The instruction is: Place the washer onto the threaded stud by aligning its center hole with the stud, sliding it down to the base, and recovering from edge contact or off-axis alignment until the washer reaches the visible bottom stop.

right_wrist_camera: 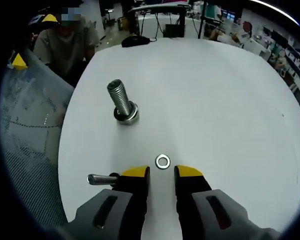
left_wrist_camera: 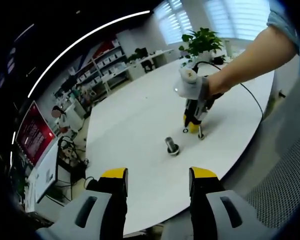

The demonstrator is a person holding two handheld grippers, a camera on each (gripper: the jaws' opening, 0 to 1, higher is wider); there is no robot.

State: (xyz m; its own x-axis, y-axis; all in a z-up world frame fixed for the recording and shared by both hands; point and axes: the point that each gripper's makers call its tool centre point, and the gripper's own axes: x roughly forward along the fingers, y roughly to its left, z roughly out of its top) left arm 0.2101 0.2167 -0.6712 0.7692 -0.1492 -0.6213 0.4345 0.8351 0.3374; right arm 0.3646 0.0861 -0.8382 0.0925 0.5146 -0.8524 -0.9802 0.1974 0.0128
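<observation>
Right gripper [right_wrist_camera: 161, 175] hovers open and empty just short of the small flat silver washer [right_wrist_camera: 163, 161] — upright threaded steel stud [right_wrist_camera: 122, 103] bare, nothing yet placed.

bare table [right_wrist_camera: 215, 100] around threaded stud [right_wrist_camera: 122, 104], small bolt [right_wrist_camera: 101, 179] beside fingers

On the white table [right_wrist_camera: 230, 100] there is one washer [right_wrist_camera: 163, 161], lying flat near one upright threaded stud [right_wrist_camera: 123, 104] — and one smaller bolt [right_wrist_camera: 101, 179] on its side, farther from the stud. Two grippers — left [left_wrist_camera: 158, 181], right [right_wrist_camera: 162, 176]. One potted plant [left_wrist_camera: 204, 41] stands beyond the stud.
</observation>
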